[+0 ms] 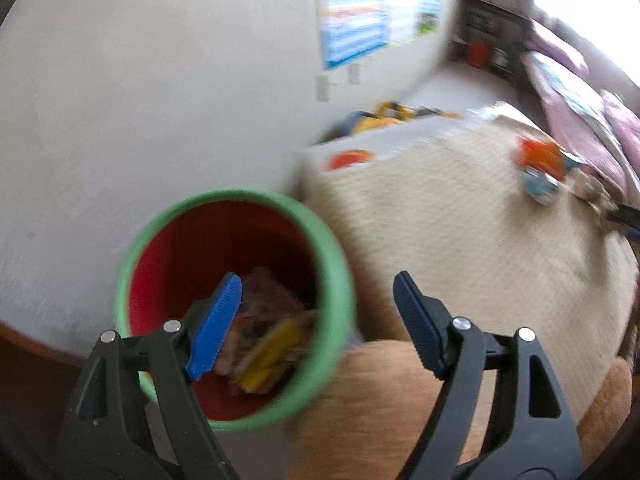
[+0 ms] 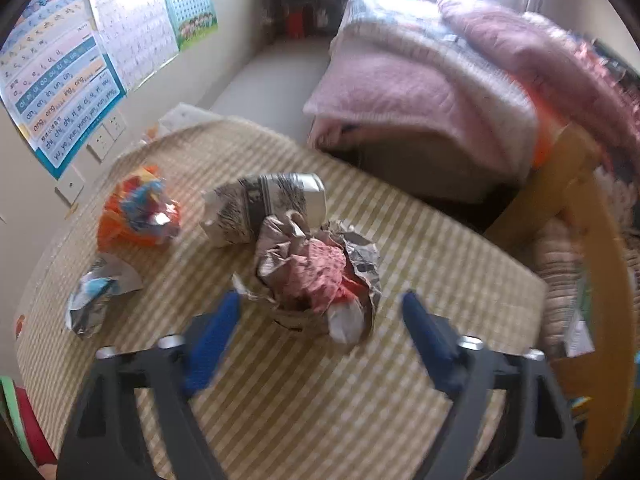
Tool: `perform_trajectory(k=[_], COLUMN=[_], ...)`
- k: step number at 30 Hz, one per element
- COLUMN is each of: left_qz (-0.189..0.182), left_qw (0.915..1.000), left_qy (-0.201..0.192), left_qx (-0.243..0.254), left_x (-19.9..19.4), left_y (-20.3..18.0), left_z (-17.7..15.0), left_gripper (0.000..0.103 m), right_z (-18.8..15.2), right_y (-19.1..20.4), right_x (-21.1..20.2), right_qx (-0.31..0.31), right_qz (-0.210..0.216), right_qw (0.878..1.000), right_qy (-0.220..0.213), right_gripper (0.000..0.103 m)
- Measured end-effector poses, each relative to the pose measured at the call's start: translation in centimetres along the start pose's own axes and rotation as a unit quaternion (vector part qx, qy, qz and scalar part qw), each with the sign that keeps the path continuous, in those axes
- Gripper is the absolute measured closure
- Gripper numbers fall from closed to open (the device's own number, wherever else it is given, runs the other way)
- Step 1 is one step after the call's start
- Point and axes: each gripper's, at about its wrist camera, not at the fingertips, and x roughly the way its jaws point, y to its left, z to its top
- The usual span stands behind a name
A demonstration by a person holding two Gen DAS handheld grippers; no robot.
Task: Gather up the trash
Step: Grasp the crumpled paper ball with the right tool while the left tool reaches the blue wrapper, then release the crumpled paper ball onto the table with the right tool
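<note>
Right wrist view puts your right gripper (image 2: pixel 320 312) over a crumpled foil wrapper (image 2: pixel 316 276) with a pink-red inner face, lying at frame centre on the striped woven mat (image 2: pixel 320 400); the blue ribbed pads stand apart on either side of it, not pressing it. Behind it a printed paper cup (image 2: pixel 264 208) lies on its side, touching the wrapper. An orange crumpled packet (image 2: pixel 136 216) sits at left, and a silver-blue wrapper (image 2: pixel 96 292) below that. Left wrist view shows your left gripper (image 1: pixel 320 316) with fingers apart and nothing between them, beside a red bin (image 1: pixel 224 292) with a green rim at lower left, holding blurred pink and yellow scraps.
</note>
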Motion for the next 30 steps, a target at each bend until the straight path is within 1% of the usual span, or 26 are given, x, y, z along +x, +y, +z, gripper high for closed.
perform_trajectory(k=[2, 4, 6, 7, 8, 9, 10, 11, 12, 13, 15, 16, 19, 22, 24, 25, 26, 27, 28, 29, 30], left_qz=[-0.026, -0.051, -0.074, -0.088, -0.095, -0.1, -0.111, -0.127, -0.133, -0.132, -0.123, -0.111, -0.1, -0.082, -0.066, -0.062, -0.061, -0.064, -0.061, -0.07, -0.074], left_qw=[0.9992, 0.9969, 0.9937, 0.9916, 0.99, 0.9888, 0.9866, 0.9838, 0.9821, 0.9817, 0.9819, 0.9832, 0.9843, 0.9835, 0.9824, 0.9817, 0.9809, 0.9822, 0.9831, 0.9824, 0.9814], left_qy=[0.004, 0.005, 0.008, 0.008, 0.008, 0.011, 0.017, 0.023, 0.027, 0.03, 0.033, 0.037, 0.043, 0.049, 0.061, 0.069, 0.077, 0.072, 0.071, 0.074, 0.077], left_qx=[0.03, 0.059, 0.084, 0.095, 0.103, 0.11, 0.118, 0.124, 0.13, 0.134, 0.14, 0.14, 0.139, 0.153, 0.163, 0.166, 0.168, 0.161, 0.158, 0.157, 0.159], left_x=[0.2, 0.7, 1.5, 2.1, 2.7, 3.4, 4.3, 5.3, 6.4, 7.2, 9.1, 10.3, 12.0, 13.4, 14.5, 15.0, 15.5, 15.6, 15.6, 15.6, 15.6], left_y=[-3.4, -6.9, -10.0, -11.8, -13.2, -14.6, -16.4, -18.2, -19.9, -20.9, -23.1, -24.3, -26.4, -27.4, -28.1, -28.3, -28.3, -28.2, -28.1, -28.2, -28.4], left_z=[0.5, 1.1, 1.8, 2.4, 2.8, 3.2, 3.7, 4.3, 4.9, 5.3, 6.3, 7.0, 8.3, 8.9, 9.0, 9.0, 9.0, 9.1, 9.3, 9.4, 9.4], left_gripper=[0.027, 0.027, 0.027, 0.026, 0.022, 0.021, 0.021, 0.021, 0.021, 0.021, 0.021, 0.021, 0.021, 0.021, 0.022, 0.024, 0.031, 0.04, 0.046, 0.057, 0.073], right_z=[-0.7, -1.9, -3.9, -5.9, -7.2, -8.2, -10.4, -11.6, -12.8, -13.6, -14.1, -14.3, -14.5, -14.7, -14.7, -14.7, -14.7, -14.8, -14.8, -14.7, -14.7], right_y=[-0.7, -1.1, -1.6, -1.7, -1.5, -1.1, -0.7, -0.3, 0.3, 0.7, 1.4, 1.5, 1.6, 0.8, 0.4, 0.3, 0.3, 0.3, 0.4, 0.4, 0.5], right_x=[-0.8, -2.7, -4.9, -6.3, -7.0, -7.4, -8.3, -8.8, -9.2, -9.4, -9.6, -9.8, -9.6, -8.8, -8.5, -8.5, -8.5, -8.4, -8.3, -8.2, -8.2], right_qx=[0.011, 0.015, 0.023, 0.024, 0.023, 0.021, 0.015, 0.008, -0.004, -0.016, -0.035, -0.042, -0.041, -0.026, -0.02, -0.018, -0.019, -0.021, -0.023, -0.024, -0.026], right_qz=[0.027, 0.049, 0.074, 0.097, 0.109, 0.119, 0.134, 0.14, 0.144, 0.147, 0.146, 0.141, 0.141, 0.152, 0.157, 0.159, 0.161, 0.162, 0.163, 0.164, 0.165], right_qw=[1.0, 0.998, 0.996, 0.994, 0.993, 0.992, 0.991, 0.99, 0.989, 0.989, 0.989, 0.989, 0.989, 0.988, 0.987, 0.987, 0.987, 0.986, 0.986, 0.986, 0.986], right_qy=[-0.009, -0.025, -0.039, -0.039, -0.036, -0.033, -0.028, -0.026, -0.022, -0.018, -0.016, -0.022, -0.028, -0.016, -0.015, -0.015, -0.015, -0.013, -0.011, -0.011, -0.012], right_gripper=[0.064, 0.065, 0.065, 0.065, 0.064, 0.064, 0.064, 0.064, 0.063, 0.063, 0.063, 0.062, 0.06, 0.06, 0.06, 0.06, 0.06, 0.06, 0.06, 0.06, 0.06])
